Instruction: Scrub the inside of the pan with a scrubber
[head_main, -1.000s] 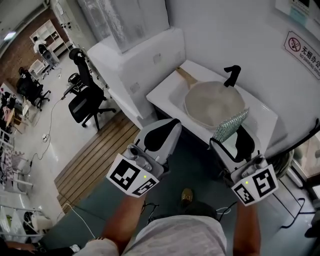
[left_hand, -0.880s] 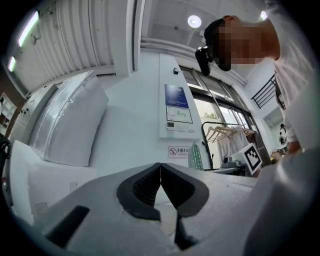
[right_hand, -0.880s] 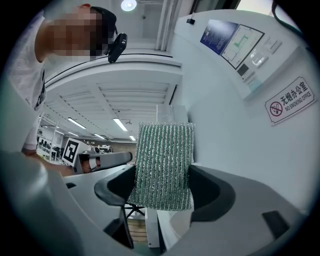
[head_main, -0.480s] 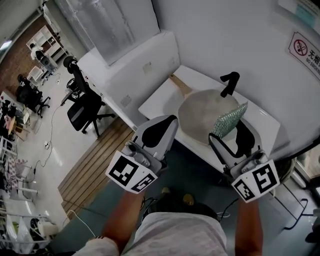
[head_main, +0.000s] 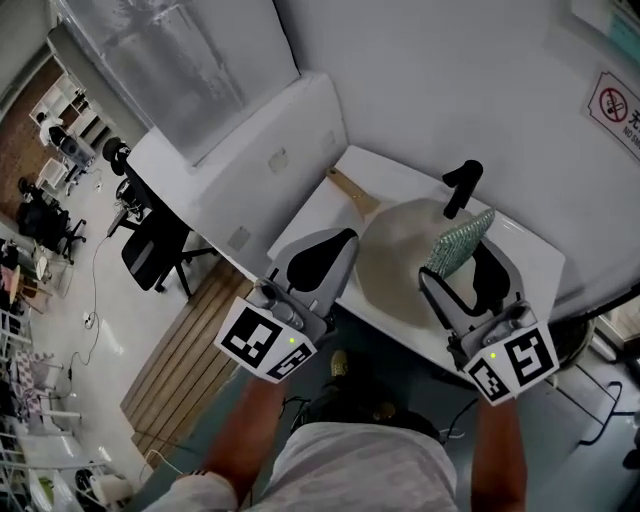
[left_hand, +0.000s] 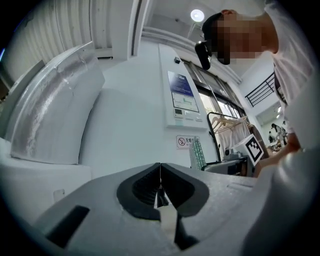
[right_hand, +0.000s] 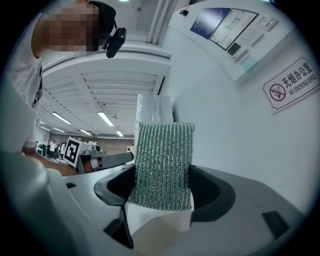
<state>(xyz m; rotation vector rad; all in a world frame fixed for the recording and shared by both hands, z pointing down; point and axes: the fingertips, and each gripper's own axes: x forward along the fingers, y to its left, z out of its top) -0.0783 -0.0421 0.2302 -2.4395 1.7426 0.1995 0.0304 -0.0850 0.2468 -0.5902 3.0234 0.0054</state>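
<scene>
- At the far left of the head view, a black office chair (head_main: 150, 250) stands on the pale floor. A strip of wooden decking (head_main: 180, 345) lies to its right.
- A white partition (head_main: 240, 165) runs from the upper left toward the middle, ending at the white bench (head_main: 310, 210).
- Left of centre, the left hand-held gripper (head_main: 335, 245) points up the frame toward the bench edge, with its marker cube (head_main: 265, 345) nearest the person. In the left gripper view, the left hand-held gripper (left_hand: 160, 187) has its dark pads pressed together with nothing between them.
- The pan (head_main: 395, 255) sits on the bench at centre frame. It is round and pale inside, and its wooden handle (head_main: 350, 188) points to the upper left.
- A black upright fitting (head_main: 462, 185) stands just behind the pan, near the wall.
- Right of centre, the right hand-held gripper (head_main: 470, 265) is clamped on the green mesh scrubber (head_main: 460, 243). The scrubber sticks out past the jaw tips and shows over the pan's right edge; whether it touches the pan cannot be told.
- In the right gripper view, the scrubber (right_hand: 162, 160) stands upright, pinched on both sides by the right hand-held gripper (right_hand: 162, 192).
- A no-smoking sign (head_main: 615, 105) hangs on the wall at the upper right.
</scene>
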